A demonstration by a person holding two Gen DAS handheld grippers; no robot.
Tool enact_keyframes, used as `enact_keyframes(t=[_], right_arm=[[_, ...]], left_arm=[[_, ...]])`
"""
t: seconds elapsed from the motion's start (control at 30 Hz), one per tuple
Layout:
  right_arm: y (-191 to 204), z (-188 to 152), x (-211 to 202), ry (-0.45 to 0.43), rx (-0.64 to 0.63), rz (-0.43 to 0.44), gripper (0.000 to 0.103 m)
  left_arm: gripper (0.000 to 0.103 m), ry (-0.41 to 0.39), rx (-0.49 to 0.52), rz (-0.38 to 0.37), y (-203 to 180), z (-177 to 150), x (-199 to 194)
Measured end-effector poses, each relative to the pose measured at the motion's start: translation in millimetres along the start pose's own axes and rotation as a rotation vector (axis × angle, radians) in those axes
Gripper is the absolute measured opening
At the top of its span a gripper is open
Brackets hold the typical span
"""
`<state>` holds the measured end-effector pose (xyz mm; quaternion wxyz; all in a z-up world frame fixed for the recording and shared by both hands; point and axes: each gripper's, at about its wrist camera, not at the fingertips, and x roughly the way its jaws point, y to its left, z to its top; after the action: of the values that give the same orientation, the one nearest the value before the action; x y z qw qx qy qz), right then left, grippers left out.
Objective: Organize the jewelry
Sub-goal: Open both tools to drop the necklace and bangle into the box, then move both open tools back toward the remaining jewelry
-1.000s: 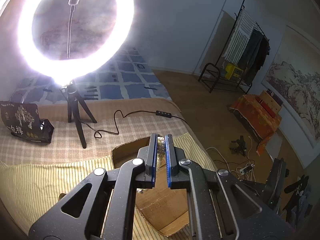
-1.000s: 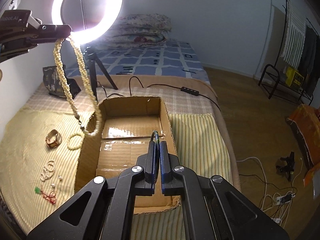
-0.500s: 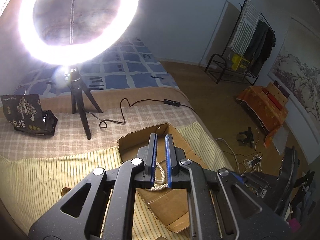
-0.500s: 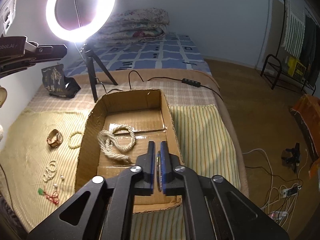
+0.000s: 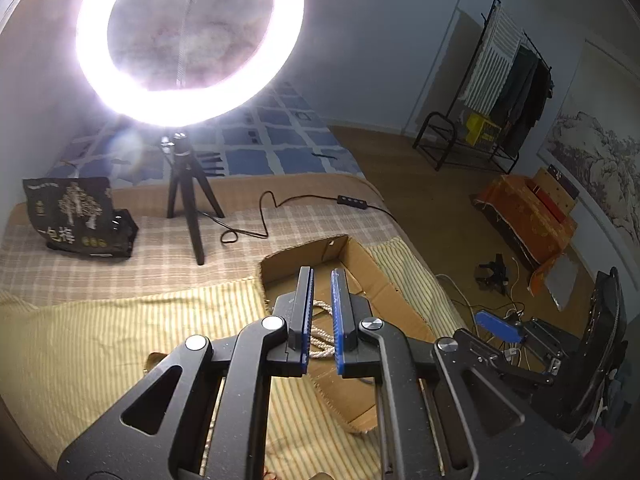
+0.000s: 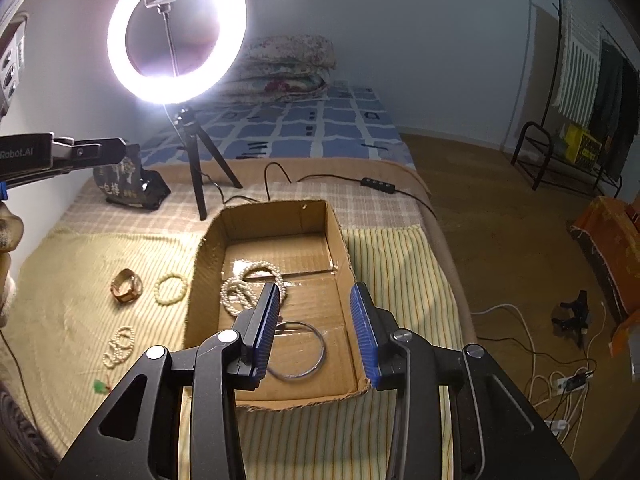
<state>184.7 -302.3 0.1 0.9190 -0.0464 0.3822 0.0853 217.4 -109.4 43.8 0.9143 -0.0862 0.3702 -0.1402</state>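
Note:
An open cardboard box (image 6: 344,264) lies on the striped yellow cloth. Inside lie a long cream bead necklace (image 6: 240,288) and a thin dark bangle (image 6: 304,348). My right gripper (image 6: 316,296) is open and empty above the box, over the bangle. My left gripper (image 5: 322,280) hovers over the box's left edge (image 5: 262,280) with a narrow gap between its jaws, holding nothing; the necklace (image 5: 320,332) shows below it. It also shows at the left of the right wrist view (image 6: 100,152). On the cloth left of the box lie a gold watch (image 6: 126,286), a bead bracelet (image 6: 171,288), a small pearl strand (image 6: 118,346) and a green and red charm (image 6: 102,386).
A lit ring light on a black tripod (image 6: 192,160) stands behind the box, its cable (image 6: 376,184) trailing right. A black bag (image 6: 128,184) sits at back left. The bed's edge (image 6: 448,260) drops to a floor with cables (image 6: 560,376).
The necklace left my left gripper and now lies in the box. My right gripper opened and let go of the bangle, which lies on the box floor. My left gripper rose and drew left.

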Motion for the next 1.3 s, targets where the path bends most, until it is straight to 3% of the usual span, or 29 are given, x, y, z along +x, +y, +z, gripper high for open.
enact_keyframes(t=[0.17, 0.27, 0.47, 0.53, 0.57, 0.7, 1.0, 1.07, 1.13, 1.3], right_arm=[[14.2, 1.1, -21.6, -0.023, -0.011, 0.001, 0.036], [24.7, -1.0, -34.9, -0.039, -0.009, 0.013, 0.049], [56.0, -8.0, -50.6, -0.046, -0.048, 0.048, 0.05], [66.7, -11.6, -54.0, -0.043, -0.062, 0.062, 0.05], [72.2, -13.7, -55.2, -0.042, -0.07, 0.071, 0.05], [94.4, -25.7, -55.0, -0.027, -0.099, 0.112, 0.05], [129.3, -70.4, -24.8, 0.091, -0.108, 0.234, 0.05], [134.6, -81.3, -16.0, 0.122, -0.093, 0.266, 0.053], [141.4, -91.1, -9.0, 0.144, -0.088, 0.289, 0.061], [157.2, -110.1, 6.9, 0.177, -0.091, 0.324, 0.062]], left_arm=[[0.006, -0.028, 0.003, 0.018, 13.1, -5.7, -34.5], [0.006, -0.038, 0.003, 0.037, 23.7, -11.3, -52.5], [0.007, -0.044, -0.029, 0.073, 55.6, -27.6, -78.8], [0.019, -0.043, -0.036, 0.082, 65.4, -33.9, -84.4], [0.03, -0.043, -0.039, 0.086, 71.9, -38.6, -87.8], [0.033, -0.031, -0.034, 0.106, 87.6, -55.8, -94.3], [0.033, 0.054, -0.089, 0.087, 123.7, -97.2, -80.5], [0.033, 0.079, -0.095, 0.086, 130.0, -105.9, -71.8], [0.033, 0.103, -0.101, 0.082, 134.6, -113.9, -62.7], [0.033, 0.181, -0.109, 0.065, 142.8, -134.3, -35.8]])
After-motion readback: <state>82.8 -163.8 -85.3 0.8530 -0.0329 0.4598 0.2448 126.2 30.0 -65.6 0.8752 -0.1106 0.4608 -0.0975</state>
